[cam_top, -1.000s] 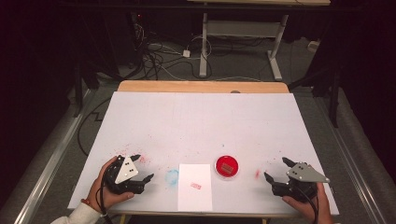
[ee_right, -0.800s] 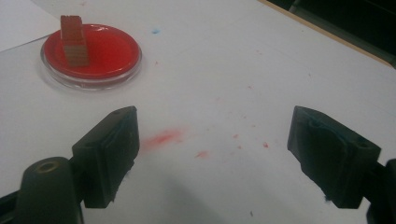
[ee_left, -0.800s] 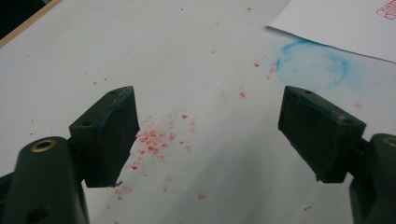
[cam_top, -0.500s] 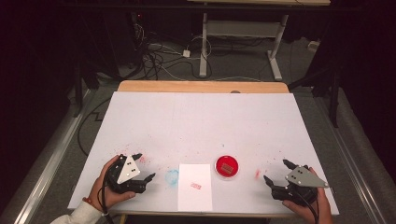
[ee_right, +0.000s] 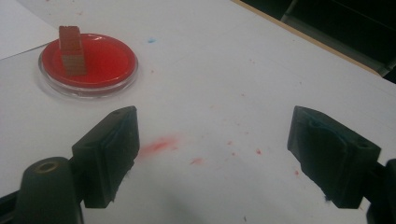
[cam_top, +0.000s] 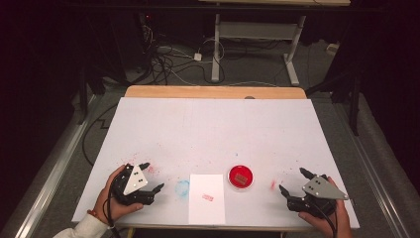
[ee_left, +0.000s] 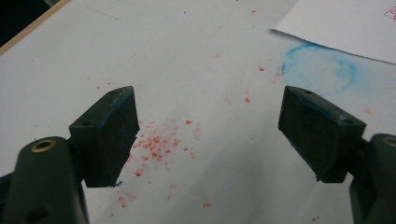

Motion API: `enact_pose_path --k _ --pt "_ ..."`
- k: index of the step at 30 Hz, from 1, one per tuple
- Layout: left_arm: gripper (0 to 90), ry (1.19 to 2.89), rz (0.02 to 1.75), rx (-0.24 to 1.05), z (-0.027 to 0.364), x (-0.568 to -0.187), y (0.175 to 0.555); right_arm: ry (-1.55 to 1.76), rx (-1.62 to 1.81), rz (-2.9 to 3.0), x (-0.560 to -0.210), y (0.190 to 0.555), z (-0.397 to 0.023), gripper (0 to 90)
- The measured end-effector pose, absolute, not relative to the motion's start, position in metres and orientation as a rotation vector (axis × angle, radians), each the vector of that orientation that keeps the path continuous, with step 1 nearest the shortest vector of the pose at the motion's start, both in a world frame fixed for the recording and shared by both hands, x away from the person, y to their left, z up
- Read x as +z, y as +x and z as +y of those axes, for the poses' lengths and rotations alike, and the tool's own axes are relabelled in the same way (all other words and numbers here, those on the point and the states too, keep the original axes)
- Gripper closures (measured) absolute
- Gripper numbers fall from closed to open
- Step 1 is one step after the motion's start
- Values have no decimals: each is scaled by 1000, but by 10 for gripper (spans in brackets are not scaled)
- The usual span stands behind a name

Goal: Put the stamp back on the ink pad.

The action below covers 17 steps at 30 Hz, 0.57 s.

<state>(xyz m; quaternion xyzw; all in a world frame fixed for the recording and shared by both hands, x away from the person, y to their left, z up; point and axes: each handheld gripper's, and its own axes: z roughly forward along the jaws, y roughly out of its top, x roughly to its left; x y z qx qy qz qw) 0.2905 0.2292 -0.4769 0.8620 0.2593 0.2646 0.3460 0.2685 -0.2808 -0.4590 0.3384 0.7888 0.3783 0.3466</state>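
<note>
A round red ink pad dish point(cam_top: 240, 177) sits near the table's front edge, with a small wooden stamp block point(ee_right: 73, 51) standing upright in it point(ee_right: 100, 65). Left of the dish lies a white sheet of paper point(cam_top: 206, 198) bearing a small red stamp mark point(cam_top: 207, 197). My left gripper point(cam_top: 151, 177) rests at the front left, open, nothing between its jaws point(ee_left: 208, 135). My right gripper point(cam_top: 293, 181) rests at the front right, open and empty point(ee_right: 212, 154), with the dish a short way ahead to its left.
A blue ink ring point(cam_top: 182, 188) marks the white table cover point(cam_top: 213, 134) beside the paper point(ee_left: 345, 23). Red ink specks point(ee_left: 156, 142) and a red smear point(ee_right: 159, 145) dot the surface. Beyond the far wooden edge point(cam_top: 213, 91) lie cables and desk legs.
The right gripper has shifted slightly toward the front edge. The left gripper and the objects stay as they were.
</note>
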Motion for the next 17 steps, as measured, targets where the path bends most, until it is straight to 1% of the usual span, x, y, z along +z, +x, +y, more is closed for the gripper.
enact_pose_path --k 17 --pt "193 2243 688 684 228 -477 296 877 964 2037 -459 269 -283 172"
